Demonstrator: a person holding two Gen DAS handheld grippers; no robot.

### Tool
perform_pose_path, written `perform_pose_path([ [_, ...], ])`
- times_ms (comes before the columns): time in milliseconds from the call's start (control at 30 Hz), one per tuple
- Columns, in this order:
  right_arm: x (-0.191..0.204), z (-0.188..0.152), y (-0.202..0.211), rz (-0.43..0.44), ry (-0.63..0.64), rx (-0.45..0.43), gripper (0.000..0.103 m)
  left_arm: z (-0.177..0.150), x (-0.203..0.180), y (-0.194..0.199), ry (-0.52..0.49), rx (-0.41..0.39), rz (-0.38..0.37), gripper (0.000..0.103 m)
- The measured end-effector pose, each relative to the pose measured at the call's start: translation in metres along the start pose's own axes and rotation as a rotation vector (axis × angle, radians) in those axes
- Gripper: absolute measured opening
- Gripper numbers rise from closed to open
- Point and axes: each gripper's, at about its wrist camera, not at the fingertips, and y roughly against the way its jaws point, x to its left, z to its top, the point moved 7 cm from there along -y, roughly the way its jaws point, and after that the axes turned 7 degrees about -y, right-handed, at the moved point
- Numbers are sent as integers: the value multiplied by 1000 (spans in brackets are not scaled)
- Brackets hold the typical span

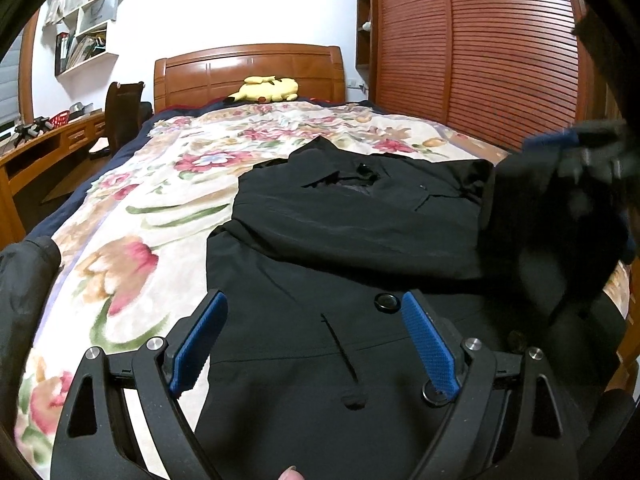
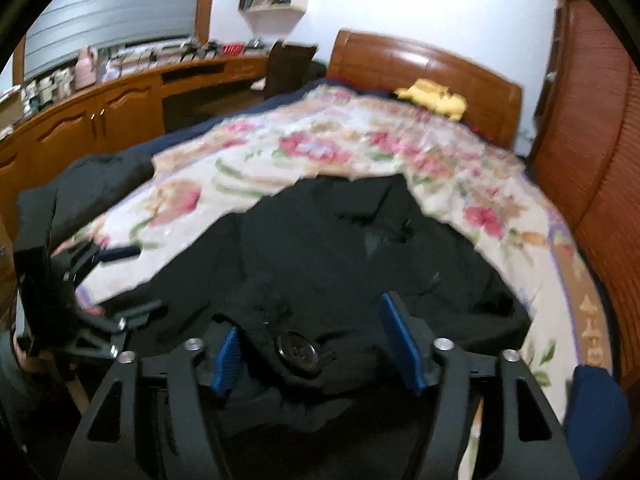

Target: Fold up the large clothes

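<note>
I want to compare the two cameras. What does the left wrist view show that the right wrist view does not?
Only the left wrist view: the louvred wardrobe doors in full and the right gripper, blurred.

Only the right wrist view: the long wooden cabinets, the window blind and the left gripper.

Both: the black coat on the floral blanket, the yellow plush toy, the headboard.
</note>
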Motion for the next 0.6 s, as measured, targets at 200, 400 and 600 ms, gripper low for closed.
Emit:
perform_pose_path([
  [200,16,-37,-32,-28,58,135,78,1,-4,0,-7,1,4,89],
  [400,16,-55,-26,-6,24,173,78,1,-8,5,-14,1,4,89],
  [600,4,-59,2,1,-47,114,78,1,-16,8,-16,-3,-11,89],
])
